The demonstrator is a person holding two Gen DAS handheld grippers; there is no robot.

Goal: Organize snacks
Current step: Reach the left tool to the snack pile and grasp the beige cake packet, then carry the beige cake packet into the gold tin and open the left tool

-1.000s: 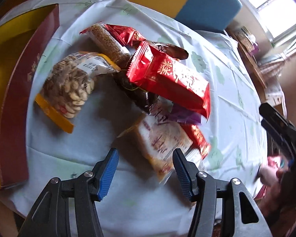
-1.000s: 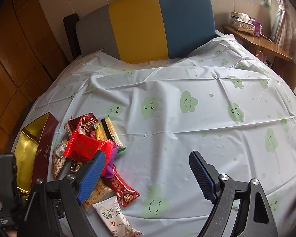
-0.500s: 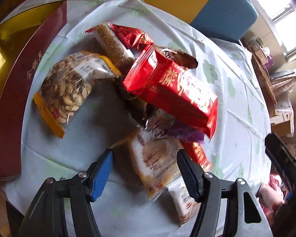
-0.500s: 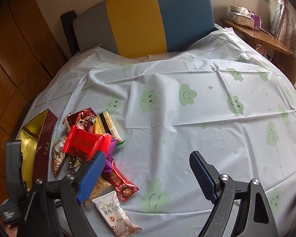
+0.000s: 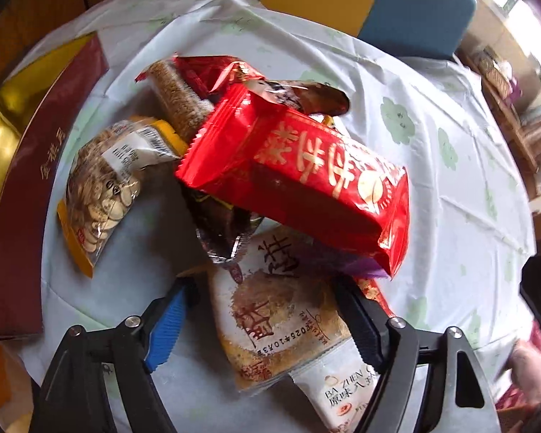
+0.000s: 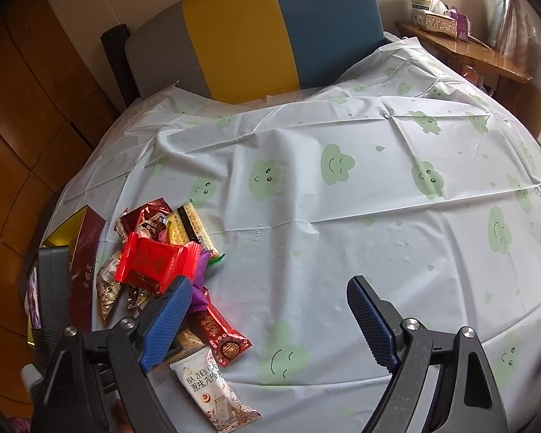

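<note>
we hold the left gripper (image 5: 261, 319) pointing steeply down over the heap of snacks (image 5: 270, 180) at the left side of the surface (image 6: 342, 216). its jaws have just been opening and now stand as wide as they go, one on each side of a pale crispy-rice packet (image 5: 277, 317) that lies flat between them; the pads do not press on it, and whether the right one brushes its edge we cannot tell. just beyond that packet a big red wrapper (image 5: 299, 176) rides on top of the pile, tilted, with a purple wrapper (image 5: 328, 261) tucked under its near end. left of it lies a clear bag of pale seeds (image 5: 97, 187), and behind it a sesame bar (image 5: 178, 99) and dark red foil packets. a white packet (image 5: 346, 389) lies at the near edge, partly under the right finger. the maroon box with the gold lining (image 5: 21, 187) stands open at the far left, just beside the heap.

we hold the right gripper (image 6: 268, 319) tilted down over the bare tablecloth (image 6: 378, 180), to the right of the heap. its jaws stand wide apart with nothing between them but cloth. its left finger (image 6: 166, 324) hides part of the pile in that view, and a narrow red packet (image 6: 220, 332) lies just beside it. a colour-blocked chair (image 6: 270, 29) stands at the far side.
</note>
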